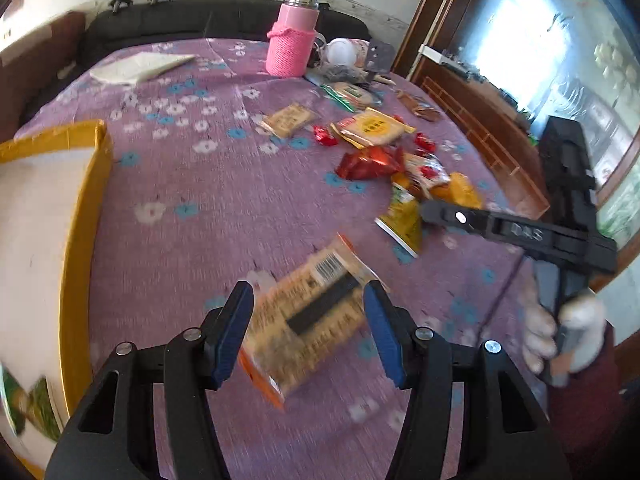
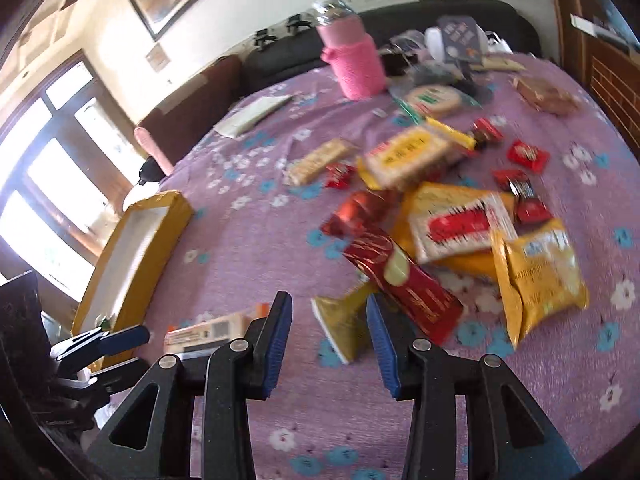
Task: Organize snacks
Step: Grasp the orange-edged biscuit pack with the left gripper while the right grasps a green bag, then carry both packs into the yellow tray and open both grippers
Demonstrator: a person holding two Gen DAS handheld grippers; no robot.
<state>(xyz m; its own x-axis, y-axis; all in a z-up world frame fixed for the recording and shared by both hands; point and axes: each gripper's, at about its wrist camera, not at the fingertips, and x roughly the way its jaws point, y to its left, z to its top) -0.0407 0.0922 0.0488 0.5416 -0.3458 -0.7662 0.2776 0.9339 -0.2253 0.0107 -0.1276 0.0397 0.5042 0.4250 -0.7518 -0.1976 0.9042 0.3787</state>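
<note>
My left gripper (image 1: 308,312) is open, its blue pads either side of a tan cracker packet (image 1: 308,316) with a barcode that lies on the purple cloth; the packet is blurred and I cannot tell if the pads touch it. The packet also shows in the right wrist view (image 2: 208,332). My right gripper (image 2: 328,320) is open just before a small green-gold snack packet (image 2: 344,324). That packet (image 1: 404,220) lies by the right gripper's finger in the left wrist view. A pile of snacks (image 2: 452,216) lies beyond. A yellow box (image 1: 80,216) stands at the left, also seen in the right wrist view (image 2: 136,256).
A pink bottle (image 1: 290,38) stands at the far side of the table (image 1: 224,184), with bags and a white object beside it. A folded white paper (image 1: 140,66) lies far left. A dark sofa back runs behind. A wooden cabinet (image 1: 480,120) stands on the right.
</note>
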